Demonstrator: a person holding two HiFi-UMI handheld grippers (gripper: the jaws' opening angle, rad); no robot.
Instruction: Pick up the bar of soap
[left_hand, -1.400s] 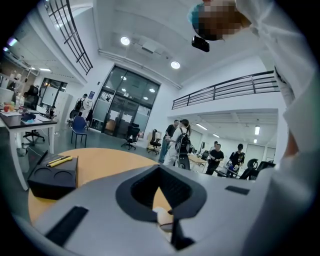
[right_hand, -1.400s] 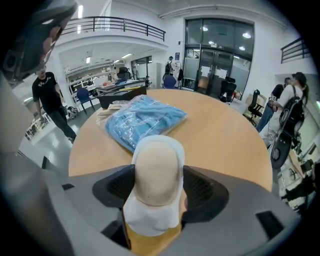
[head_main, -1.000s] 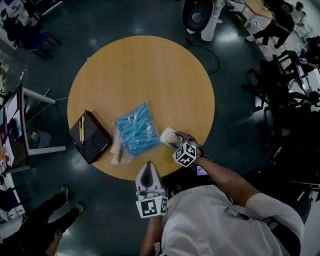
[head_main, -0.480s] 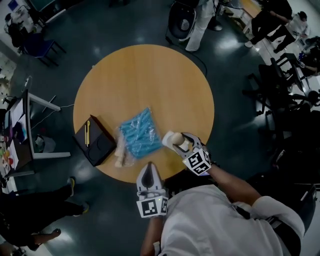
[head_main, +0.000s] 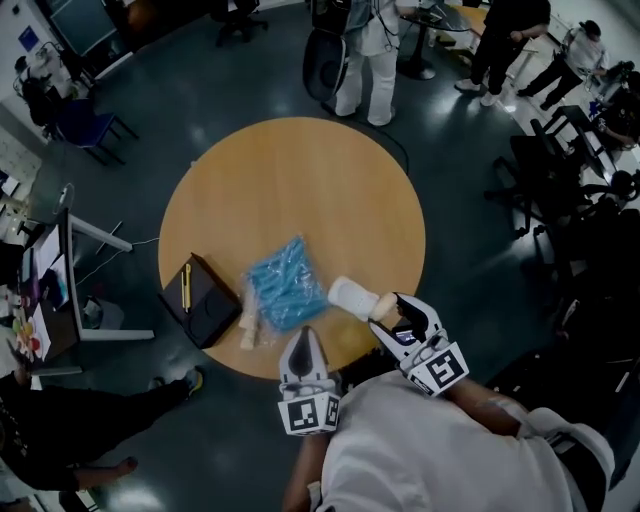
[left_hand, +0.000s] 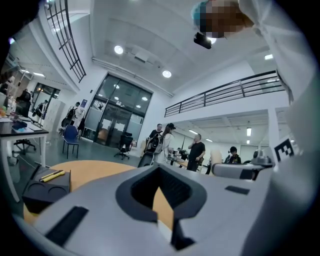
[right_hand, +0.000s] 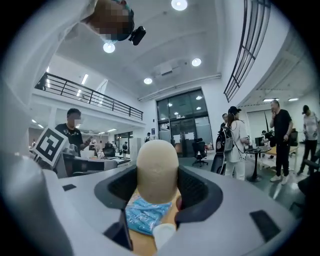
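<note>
**Soap (head_main: 385, 303) gripped at the round worktop's (head_main: 300, 190) lower right**

On the pale wood, a black box (head_main: 203, 300) lies left of a crinkly blue bag (head_main: 285, 285). Left gripper (head_main: 305, 340): fingers together, empty. Right gripper (head_main: 395, 312): fingers wide, clamped on the rounded beige bar.

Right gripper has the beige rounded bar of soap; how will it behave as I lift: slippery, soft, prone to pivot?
Likely stiff: the beige rounded bar of soap shows no dent between the right gripper's jaws. Probably slippery: its surface looks smooth and curved, so it might squirm out. It sticks out past the jaws, so it may pivot if swung.
</note>
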